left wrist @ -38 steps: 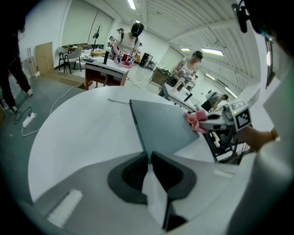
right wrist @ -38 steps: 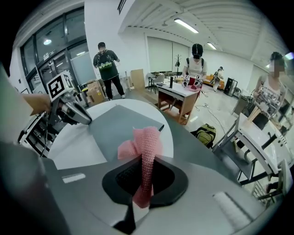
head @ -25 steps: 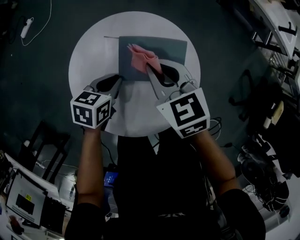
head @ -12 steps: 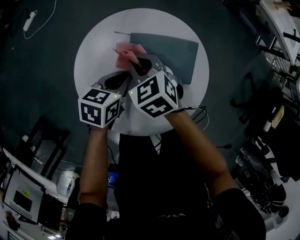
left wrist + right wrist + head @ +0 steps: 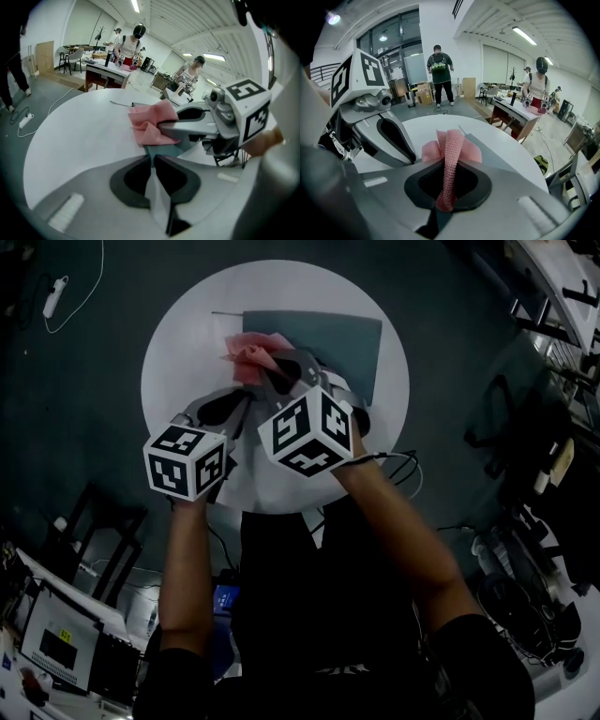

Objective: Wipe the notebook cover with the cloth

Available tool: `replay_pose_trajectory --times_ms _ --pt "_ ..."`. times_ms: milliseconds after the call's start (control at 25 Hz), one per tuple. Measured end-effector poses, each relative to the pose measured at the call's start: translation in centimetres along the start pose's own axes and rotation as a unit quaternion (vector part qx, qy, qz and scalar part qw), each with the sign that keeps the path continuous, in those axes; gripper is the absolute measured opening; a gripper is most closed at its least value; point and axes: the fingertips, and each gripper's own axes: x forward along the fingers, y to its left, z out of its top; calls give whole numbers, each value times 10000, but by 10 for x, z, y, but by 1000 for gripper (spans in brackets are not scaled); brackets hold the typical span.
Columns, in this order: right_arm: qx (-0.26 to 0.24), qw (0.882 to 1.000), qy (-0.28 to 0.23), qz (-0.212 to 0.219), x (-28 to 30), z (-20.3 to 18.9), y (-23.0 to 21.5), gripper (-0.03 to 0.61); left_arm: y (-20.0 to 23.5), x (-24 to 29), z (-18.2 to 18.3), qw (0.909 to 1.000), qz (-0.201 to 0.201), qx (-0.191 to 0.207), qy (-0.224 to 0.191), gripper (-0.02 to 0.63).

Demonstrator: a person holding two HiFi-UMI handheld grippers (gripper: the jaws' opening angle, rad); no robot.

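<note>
A grey-teal notebook (image 5: 333, 338) lies flat on the far half of the round white table (image 5: 183, 352). A crumpled pink cloth (image 5: 251, 350) sits at the notebook's left edge, partly over the bare table top. My right gripper (image 5: 273, 367) reaches across from the right and is shut on the cloth (image 5: 451, 140), which bunches up between its jaws. My left gripper (image 5: 247, 400) is at the notebook's near left corner. Its jaws are closed on that teal corner (image 5: 161, 151). In the left gripper view the right gripper (image 5: 162, 126) holds the cloth (image 5: 149, 124) just ahead.
A thin dark line (image 5: 225, 313) runs out from the notebook's far left corner. A white cable (image 5: 80, 292) lies on the dark floor at far left. Cables (image 5: 403, 465) hang by the table's right edge. People stand at desks (image 5: 105, 68) in the background.
My right gripper has swept the cloth leftward from the notebook's left-middle to its left edge, the arm now crossing over. The left gripper has stayed at the near corner.
</note>
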Motion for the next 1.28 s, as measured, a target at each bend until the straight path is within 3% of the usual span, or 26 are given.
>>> replay_pose_trajectory --times_ms 360,1280 --pt "-89 9998 46 -157 -27 -30 -27 9 -1 0 1 9999 95 4 81 41" --pt "407 9923 468 -1070 -117 -125 -112 9 -9 3 1 9990 429 111 94 29"
